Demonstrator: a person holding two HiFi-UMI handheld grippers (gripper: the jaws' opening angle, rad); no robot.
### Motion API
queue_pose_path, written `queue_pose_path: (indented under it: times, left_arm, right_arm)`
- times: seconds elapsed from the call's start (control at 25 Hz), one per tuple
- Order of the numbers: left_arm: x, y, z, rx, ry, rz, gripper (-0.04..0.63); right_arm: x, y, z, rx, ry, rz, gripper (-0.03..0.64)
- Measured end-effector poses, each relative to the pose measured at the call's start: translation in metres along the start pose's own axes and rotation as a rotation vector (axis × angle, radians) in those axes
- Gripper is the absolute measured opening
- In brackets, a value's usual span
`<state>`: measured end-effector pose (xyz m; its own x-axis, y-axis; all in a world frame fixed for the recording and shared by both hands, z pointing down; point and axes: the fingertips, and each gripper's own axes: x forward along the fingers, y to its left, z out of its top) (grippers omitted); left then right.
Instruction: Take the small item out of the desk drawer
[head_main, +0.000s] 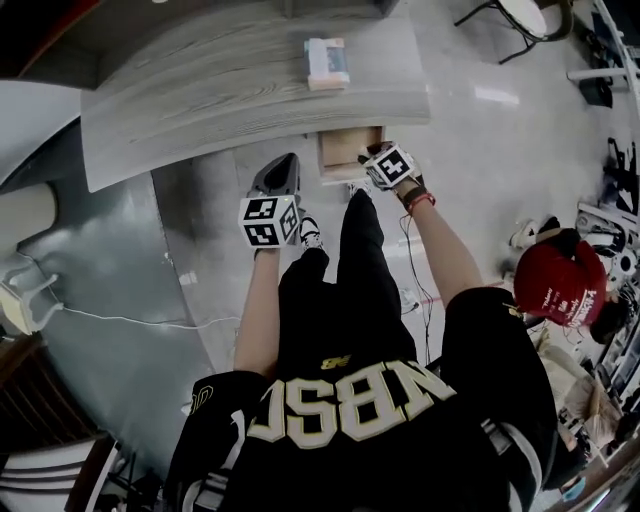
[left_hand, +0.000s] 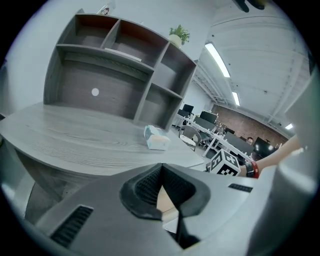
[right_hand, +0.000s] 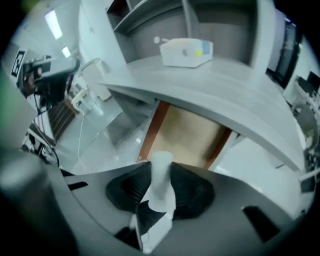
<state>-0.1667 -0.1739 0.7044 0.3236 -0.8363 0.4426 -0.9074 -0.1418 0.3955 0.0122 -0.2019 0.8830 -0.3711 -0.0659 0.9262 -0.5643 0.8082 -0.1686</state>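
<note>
- nearest, the right gripper (right_hand: 160, 172): jaws clamped on the small white item (right_hand: 159, 186); its long axis runs along the jaws, far end poking past the tips; it looks lifted clear of the drawer
- the left gripper (left_hand: 161, 167): jaws together, empty; it hangs left of the drawer, farther from it than the right
- just beyond the item, the open drawer (right_hand: 192, 132) under the overhanging tabletop (right_hand: 215, 87); any lift must skirt that edge
- farther, a tissue pack (right_hand: 186, 52); bare tabletop around it

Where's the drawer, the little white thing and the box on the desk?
drawer (right_hand: 192, 132): right gripper view, its bare bottom.
white thing (right_hand: 161, 172): right gripper view, its middle.
box (head_main: 327, 62): head view, its top.
</note>
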Motion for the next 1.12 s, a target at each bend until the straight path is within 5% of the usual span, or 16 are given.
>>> queue_pose_path:
  times: [0.16, 0.44, 1.12]
  left_arm:
    - [-0.004, -0.006, 0.012, 0.012, -0.011, 0.003, 0.009]
    - [-0.008, -0.01, 0.035, 0.028, -0.043, 0.041, 0.009]
    - [-0.014, -0.038, 0.123, 0.144, -0.189, 0.117, 0.009]
  right_arm:
    - [-0.028, -0.005, 0.003, 0.182, -0.097, -0.043, 0.129]
    - [-0.075, 0.0, 0.03, 0.339, -0.268, -0.055, 0.129]
    - [-0.207, -0.01, 0.116, 0.304, -0.667, -0.305, 0.13]
